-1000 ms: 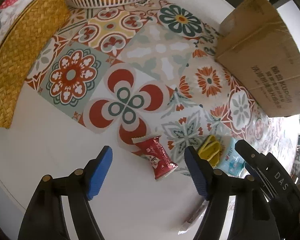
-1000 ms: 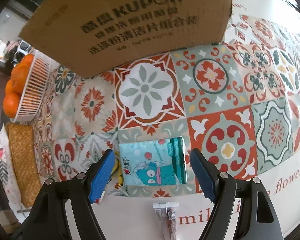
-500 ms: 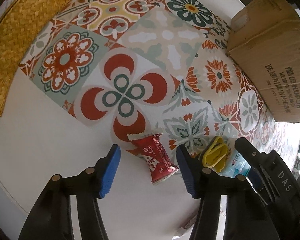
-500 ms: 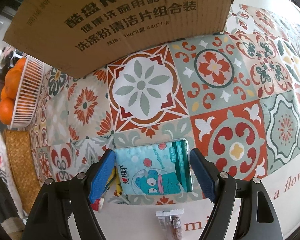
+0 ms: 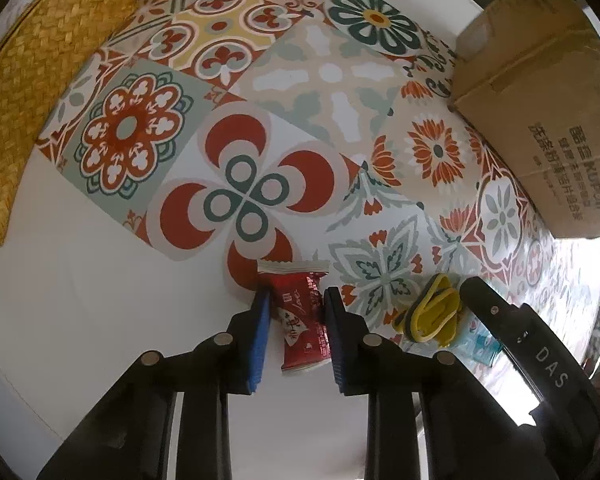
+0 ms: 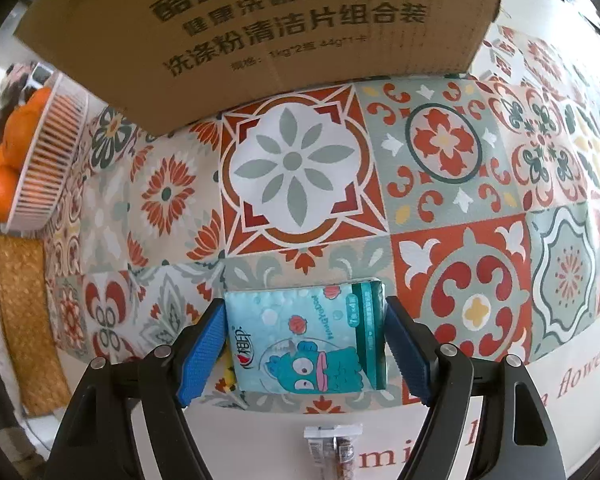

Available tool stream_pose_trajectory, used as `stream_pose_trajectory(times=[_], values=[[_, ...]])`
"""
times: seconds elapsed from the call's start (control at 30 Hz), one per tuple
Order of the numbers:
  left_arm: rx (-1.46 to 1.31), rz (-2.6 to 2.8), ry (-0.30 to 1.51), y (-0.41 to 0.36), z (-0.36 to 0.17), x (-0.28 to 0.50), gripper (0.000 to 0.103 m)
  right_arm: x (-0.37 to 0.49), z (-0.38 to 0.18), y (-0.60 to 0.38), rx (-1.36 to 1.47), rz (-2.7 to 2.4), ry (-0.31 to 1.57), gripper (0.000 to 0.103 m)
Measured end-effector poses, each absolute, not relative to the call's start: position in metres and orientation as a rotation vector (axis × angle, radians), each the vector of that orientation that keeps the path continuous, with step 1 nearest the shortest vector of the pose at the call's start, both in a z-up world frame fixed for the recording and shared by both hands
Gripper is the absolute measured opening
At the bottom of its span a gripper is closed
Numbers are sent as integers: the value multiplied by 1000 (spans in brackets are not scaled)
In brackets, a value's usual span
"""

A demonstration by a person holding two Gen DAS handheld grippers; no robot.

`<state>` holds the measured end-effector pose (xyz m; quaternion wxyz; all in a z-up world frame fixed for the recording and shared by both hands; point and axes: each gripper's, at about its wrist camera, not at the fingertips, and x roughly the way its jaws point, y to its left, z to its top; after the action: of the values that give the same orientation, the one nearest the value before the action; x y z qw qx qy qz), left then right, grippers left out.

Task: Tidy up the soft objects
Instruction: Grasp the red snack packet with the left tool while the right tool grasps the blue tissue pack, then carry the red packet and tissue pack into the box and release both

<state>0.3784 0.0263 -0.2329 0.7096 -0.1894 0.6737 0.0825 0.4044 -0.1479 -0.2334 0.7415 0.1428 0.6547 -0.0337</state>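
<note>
A home dining table: patterned tablecloth (image 6: 300, 168), basket of oranges (image 6: 40, 160), woven placemat (image 5: 32, 92) and a cardboard box (image 6: 260, 20).

"kupoh" on the cardboard box (image 5: 556, 128), "flower" on the tablecloth (image 6: 580, 364), "das" on the right hand-held gripper (image 5: 548, 368)

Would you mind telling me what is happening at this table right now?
A person works two handheld grippers over a patterned tablecloth. The left gripper has just been closing and its pads now sit against a red snack packet lying on the cloth. The right gripper is open, straddling a blue tissue pack without clearly pressing it. A cardboard box stands behind, and a basket of oranges sits off to the side.
</note>
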Motion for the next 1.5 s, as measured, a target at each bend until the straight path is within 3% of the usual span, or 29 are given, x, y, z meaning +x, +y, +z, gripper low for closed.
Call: stream_pose_trajectory(times=[0.57, 1.5], values=[[-299, 54, 1422, 4, -208, 370, 25, 380, -200, -160, 234, 6, 1328, 75], [-232, -107, 1152, -10, -106, 370, 25, 363, -94, -171, 212, 89, 1060, 75]])
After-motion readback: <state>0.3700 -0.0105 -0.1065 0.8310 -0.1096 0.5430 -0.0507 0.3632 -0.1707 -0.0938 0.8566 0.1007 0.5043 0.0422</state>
